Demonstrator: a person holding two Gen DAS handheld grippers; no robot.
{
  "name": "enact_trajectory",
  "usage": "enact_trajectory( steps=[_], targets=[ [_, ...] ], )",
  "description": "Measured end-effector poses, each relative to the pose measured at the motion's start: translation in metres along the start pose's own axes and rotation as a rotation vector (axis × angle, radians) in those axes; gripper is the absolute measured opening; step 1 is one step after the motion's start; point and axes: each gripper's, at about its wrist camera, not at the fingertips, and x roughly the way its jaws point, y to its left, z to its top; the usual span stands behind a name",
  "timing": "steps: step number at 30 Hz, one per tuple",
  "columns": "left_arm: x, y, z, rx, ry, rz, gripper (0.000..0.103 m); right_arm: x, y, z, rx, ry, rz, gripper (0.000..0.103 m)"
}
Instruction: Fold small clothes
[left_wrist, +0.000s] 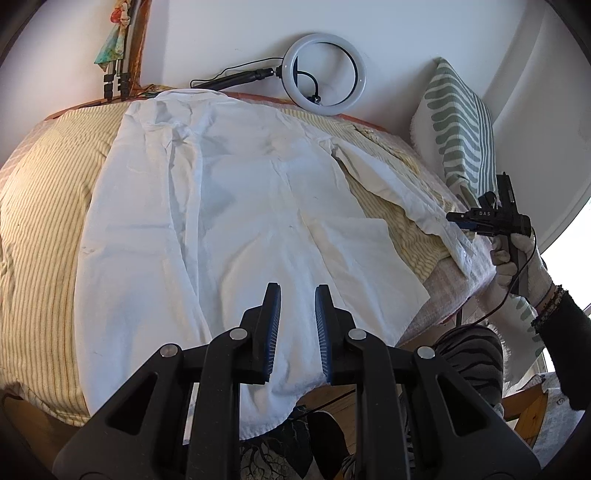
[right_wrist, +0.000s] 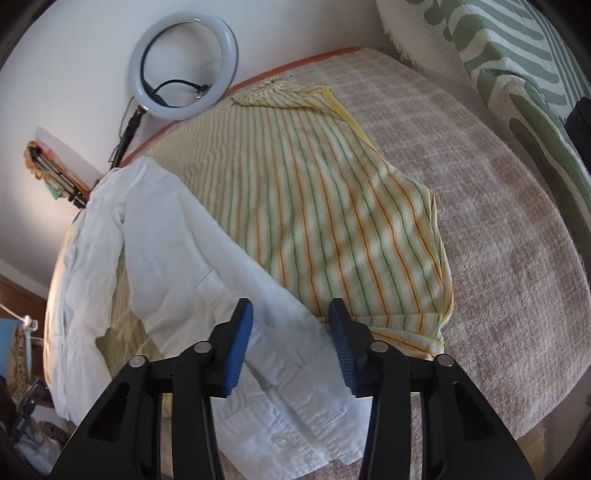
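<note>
White button-up shirt (left_wrist: 229, 206) spread flat over a yellow striped garment (right_wrist: 332, 206) on the bed (right_wrist: 509, 229), hem hanging off the near edge, one long sleeve (right_wrist: 207, 280) stretched out toward the right side, cuff (right_wrist: 295, 417) with its button lying on the beige bedspread. Ring light (left_wrist: 325, 72) leaning on the wall behind, green patterned pillow (left_wrist: 461, 125) at the bed's far right.

Left gripper (left_wrist: 297, 291) poised above the shirt's lower hem, jaws narrow, nothing pinched between them. Right gripper (right_wrist: 291, 306) hovering over the sleeve just above the cuff, jaws apart, cloth beneath but not clamped.

Thin, light woven cotton by the look of it: limp, creasing readily, likely to sag and drag rather than hold shape. Cuff and hem double-stitched, so firmer and thicker, probably the best places to pinch. Pinching too deep risks catching the striped garment below.
</note>
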Motion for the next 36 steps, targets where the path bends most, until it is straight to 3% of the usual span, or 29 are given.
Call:
enact_trajectory(
  steps=[1, 4, 10, 17, 23, 26, 31, 33, 36],
  targets=[
    [-0.001, 0.000, -0.001, 0.002, -0.001, 0.003, 0.018, -0.002, 0.002, -0.002, -0.016, 0.006, -0.007, 0.005],
    [-0.001, 0.000, -0.005, 0.002, 0.005, -0.004, 0.018, -0.009, 0.013, -0.004, -0.063, -0.002, -0.014, 0.001],
    [-0.001, -0.003, -0.006, 0.031, 0.016, -0.032, 0.018, -0.042, 0.042, -0.004, -0.041, -0.076, 0.081, 0.000],
    [-0.002, -0.003, -0.004, 0.025, 0.002, -0.069, 0.018, -0.073, 0.130, -0.016, -0.178, -0.116, 0.189, 0.000],
    [-0.007, -0.002, -0.005, -0.010, -0.018, -0.087, 0.018, -0.054, 0.220, -0.050, -0.386, -0.007, 0.304, 0.000],
    [-0.009, 0.000, -0.007, -0.032, -0.020, -0.095, 0.018, -0.035, 0.253, -0.076, -0.494, 0.068, 0.317, 0.000],
    [-0.004, -0.001, -0.009, -0.058, 0.002, -0.123, 0.018, -0.005, 0.268, -0.089, -0.551, 0.192, 0.338, 0.006],
    [0.000, -0.003, -0.009, -0.055, 0.004, -0.133, 0.042, -0.008, 0.265, -0.080, -0.550, 0.199, 0.352, 0.012],
    [0.008, -0.010, -0.007, -0.036, 0.005, -0.163, 0.047, -0.020, 0.255, -0.055, -0.525, 0.154, 0.371, 0.024]
  ],
)
